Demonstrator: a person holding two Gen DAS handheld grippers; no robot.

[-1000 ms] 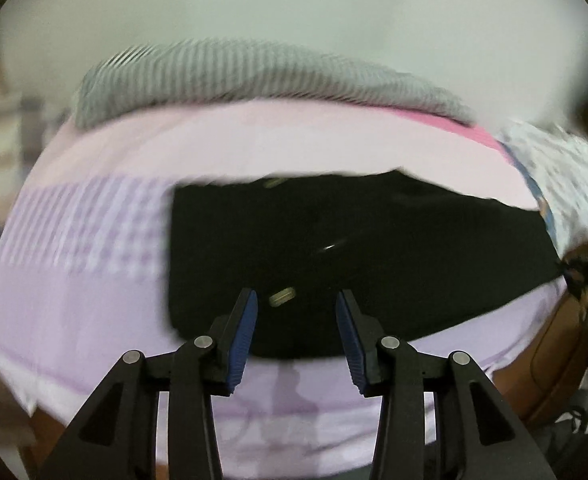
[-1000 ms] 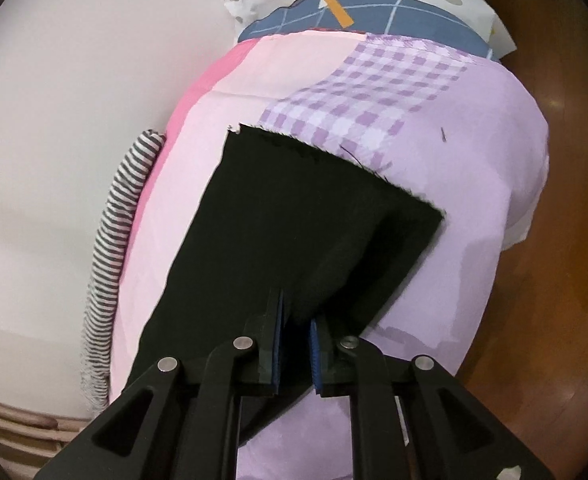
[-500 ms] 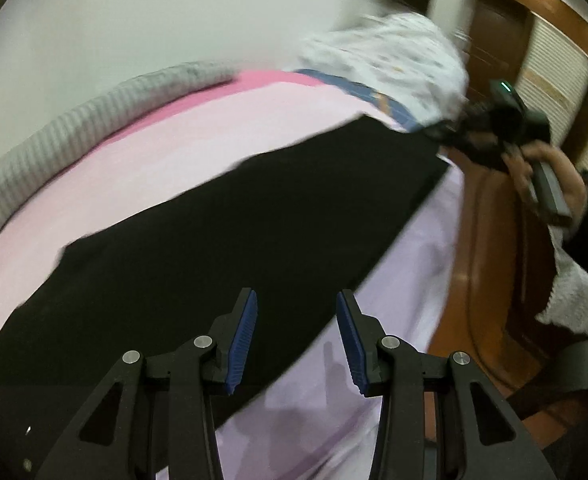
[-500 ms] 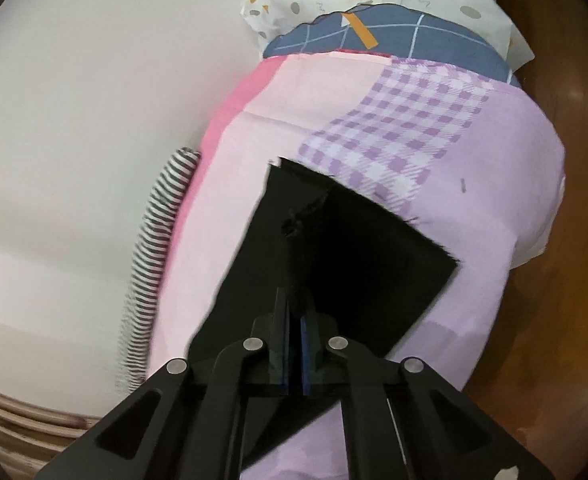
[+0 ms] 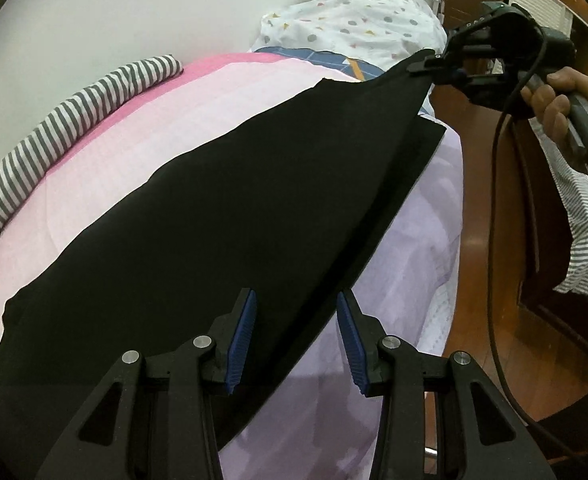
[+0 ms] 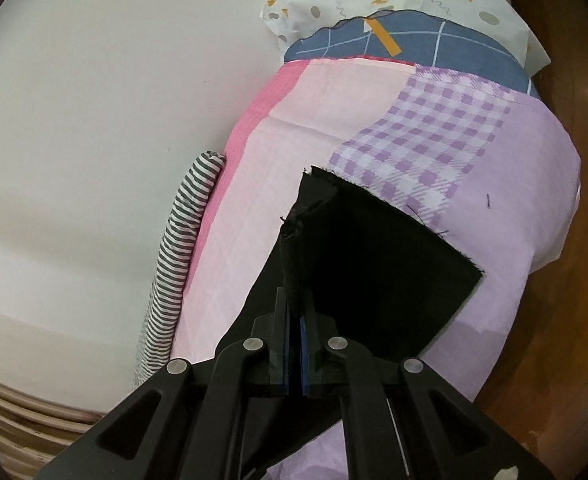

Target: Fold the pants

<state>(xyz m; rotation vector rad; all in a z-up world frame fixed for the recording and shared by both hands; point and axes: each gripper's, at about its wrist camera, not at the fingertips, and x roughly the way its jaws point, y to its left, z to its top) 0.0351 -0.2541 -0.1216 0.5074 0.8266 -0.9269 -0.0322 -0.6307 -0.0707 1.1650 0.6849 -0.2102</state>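
The black pants (image 5: 233, 216) lie lengthwise on the bed with the pink and lilac sheet (image 5: 133, 120). My left gripper (image 5: 296, 336) is open and empty, just above the near edge of the pants. My right gripper (image 6: 294, 344) is shut on a bunched fold of the pants' leg end (image 6: 294, 264) and lifts it off the bed. In the left wrist view the right gripper (image 5: 450, 70) holds that far end raised, the cloth stretched up to it. The rest of the leg end (image 6: 382, 272) lies flat on the sheet.
A grey-and-white striped roll (image 5: 53, 120) lies along the white wall at the bed's far side. A white patterned pillow (image 5: 354, 20) and a blue checked cloth (image 6: 414, 44) sit at the bed's end. Brown wooden floor (image 5: 490, 240) runs along the near side.
My right gripper closed on the leg end and lifted it higher, bunching the cloth. My left gripper swung from facing the waist to looking along the pants toward the right gripper, staying open.
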